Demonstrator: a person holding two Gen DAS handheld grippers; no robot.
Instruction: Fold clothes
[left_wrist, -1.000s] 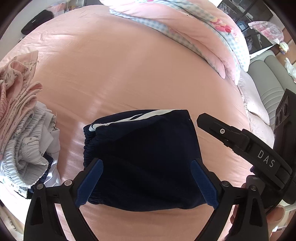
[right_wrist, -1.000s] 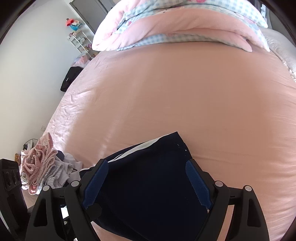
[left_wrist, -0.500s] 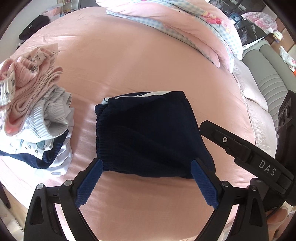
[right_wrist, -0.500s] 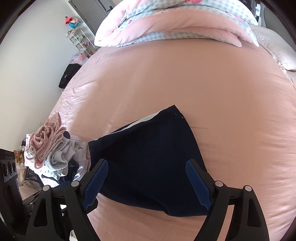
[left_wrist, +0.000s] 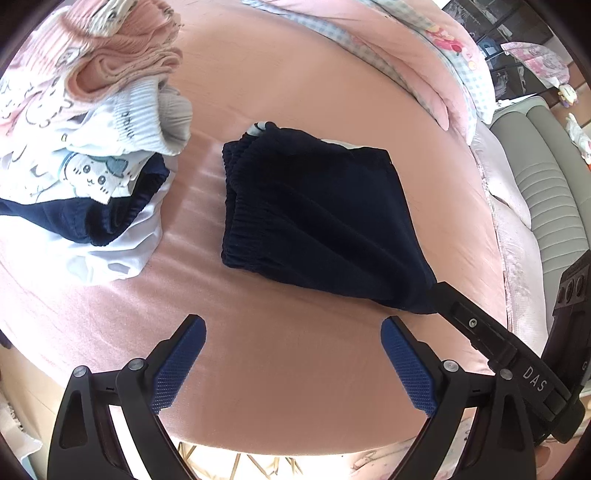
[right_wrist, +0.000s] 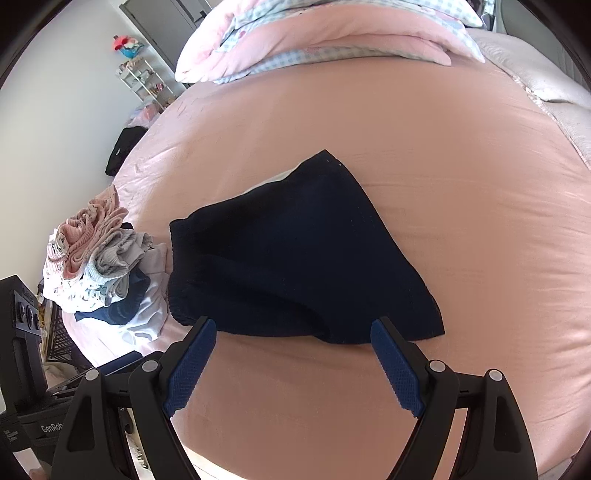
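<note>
The pile of clothes (left_wrist: 92, 147) is seen at the left, nearer than before. The folded navy shorts (left_wrist: 314, 221) (flat on the bed (left_wrist: 295, 369)) have been released: the left tool (left_wrist: 293, 363) and right tool (right_wrist: 291, 363) are drawn back, spread wide, empty.

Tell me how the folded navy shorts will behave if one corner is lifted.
The navy shorts will probably droop and unfold: soft layers lie loosely stacked. They look light, thin knit lying nearly flat on the pink sheet. The gathered waistband may hang heavier.
</note>
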